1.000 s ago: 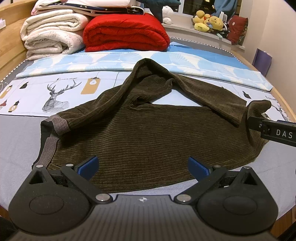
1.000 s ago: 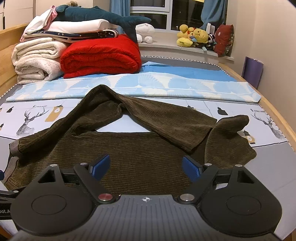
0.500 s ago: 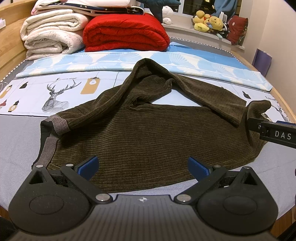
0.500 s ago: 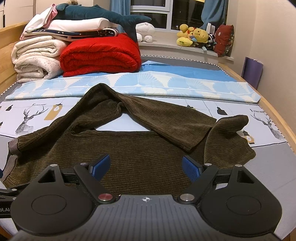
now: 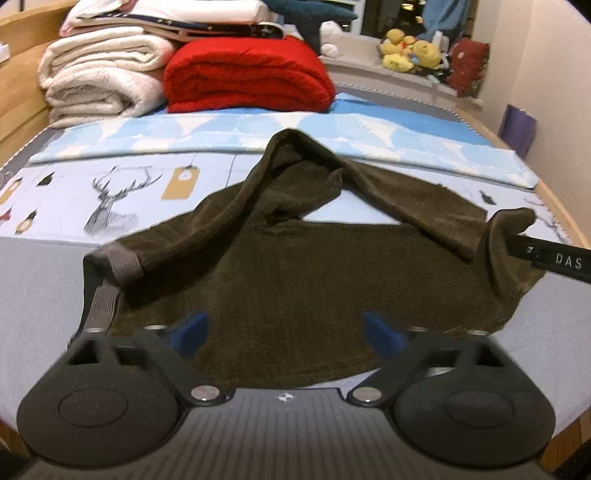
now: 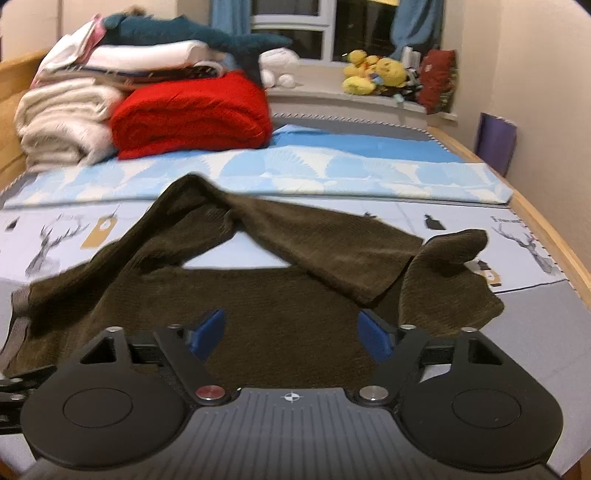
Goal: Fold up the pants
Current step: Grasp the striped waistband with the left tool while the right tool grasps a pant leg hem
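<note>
Dark olive corduroy pants (image 5: 295, 273) lie on the bed, also in the right wrist view (image 6: 280, 306). The legs are bent into a peak toward the far side, and the grey waistband (image 5: 110, 280) is at the left. My left gripper (image 5: 288, 336) is open and empty, hovering over the near edge of the pants. My right gripper (image 6: 291, 334) is open and empty over the near middle of the pants. The right gripper's black body (image 5: 546, 258) shows at the right edge of the left wrist view, next to the turned-up leg end.
Folded red blanket (image 5: 247, 74) and white blankets (image 5: 99, 77) are stacked at the far end, with a plush shark (image 6: 192, 33) on top. Folded blue sheet (image 6: 332, 173) lies behind the pants. Wooden bed edge (image 6: 546, 236) runs on the right; plush toys (image 6: 373, 74) on the sill.
Both grippers have shifted slightly forward and the views are blurred by motion. The pants have not moved. Both grippers stay open.
</note>
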Motion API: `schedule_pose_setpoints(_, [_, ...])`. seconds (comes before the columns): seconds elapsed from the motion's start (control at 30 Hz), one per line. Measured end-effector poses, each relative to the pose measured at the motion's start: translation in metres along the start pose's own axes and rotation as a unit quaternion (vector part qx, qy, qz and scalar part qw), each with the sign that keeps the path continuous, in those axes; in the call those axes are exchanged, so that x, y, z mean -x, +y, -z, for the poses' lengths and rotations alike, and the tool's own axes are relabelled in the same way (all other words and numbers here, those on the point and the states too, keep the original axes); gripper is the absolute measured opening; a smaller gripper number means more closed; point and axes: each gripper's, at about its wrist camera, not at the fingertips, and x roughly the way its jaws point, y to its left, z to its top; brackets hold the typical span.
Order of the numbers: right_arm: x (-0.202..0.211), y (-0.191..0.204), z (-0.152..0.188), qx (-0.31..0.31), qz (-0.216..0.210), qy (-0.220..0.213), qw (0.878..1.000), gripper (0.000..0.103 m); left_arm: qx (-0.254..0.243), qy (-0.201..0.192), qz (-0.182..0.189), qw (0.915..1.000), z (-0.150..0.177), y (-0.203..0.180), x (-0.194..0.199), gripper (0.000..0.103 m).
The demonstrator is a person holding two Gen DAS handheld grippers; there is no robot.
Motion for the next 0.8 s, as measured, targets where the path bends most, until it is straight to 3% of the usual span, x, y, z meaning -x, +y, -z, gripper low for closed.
schedule_pose_setpoints(0.03, [-0.002,-0.009,-0.004,-0.015,0.000,-0.005,1.000,0.043,-0.014,-0.003,0.011,0.9998,-0.008,0.007,0.001,0.049])
schedule_pose_setpoints(0.1, [-0.008,-0.030,-0.013,-0.043,0.009,-0.006,0.999,0.029,-0.055,-0.012,0.022,0.9982,-0.024,0.021,0.001,0.024])
schedule_pose_setpoints(0.13, [-0.010,-0.039,-0.018,-0.043,0.029,-0.003,0.999,0.028,-0.073,-0.016,0.020,0.9970,-0.032,0.030,-0.001,0.022])
schedule_pose_setpoints(0.2, [-0.016,-0.064,-0.026,-0.070,0.048,-0.012,0.996,0.028,-0.101,-0.014,0.016,0.9947,-0.045,0.057,-0.011,0.022])
schedule_pose_setpoints(0.27, [-0.030,-0.091,-0.030,-0.104,0.058,0.010,0.993,0.029,-0.093,0.007,0.005,0.9956,-0.047,0.094,-0.032,0.022])
schedule_pose_setpoints(0.3, [-0.038,-0.104,-0.030,-0.121,0.062,0.018,0.991,0.031,-0.072,0.026,-0.008,0.9971,-0.043,0.116,-0.046,0.022])
schedule_pose_setpoints(0.37, [-0.062,-0.127,-0.025,-0.159,0.063,0.057,0.984,0.042,-0.001,0.102,-0.029,0.9944,-0.036,0.161,-0.074,0.022])
schedule_pose_setpoints(0.4, [-0.074,-0.139,-0.021,-0.177,0.073,0.075,0.979,0.048,0.037,0.113,-0.022,0.9927,-0.033,0.179,-0.081,0.023])
schedule_pose_setpoints(0.47, [-0.102,-0.157,-0.010,-0.220,0.086,0.126,0.964,0.051,0.078,0.118,-0.018,0.9898,-0.026,0.205,-0.092,0.026])
schedule_pose_setpoints(0.53, [-0.122,-0.168,0.001,-0.254,0.085,0.166,0.949,0.057,0.084,0.126,-0.025,0.9881,-0.015,0.221,-0.107,0.036])
schedule_pose_setpoints(0.63, [-0.146,-0.174,0.015,-0.290,0.081,0.207,0.931,0.059,0.107,0.160,-0.029,0.9809,0.004,0.245,-0.133,0.042])
schedule_pose_setpoints(0.7, [-0.158,-0.176,0.019,-0.293,0.092,0.220,0.926,0.060,0.124,0.168,-0.033,0.9774,0.012,0.259,-0.145,0.058])
schedule_pose_setpoints(0.8, [-0.176,-0.173,0.022,-0.274,0.106,0.238,0.926,0.063,0.143,0.177,-0.030,0.9732,0.011,0.269,-0.157,0.068])
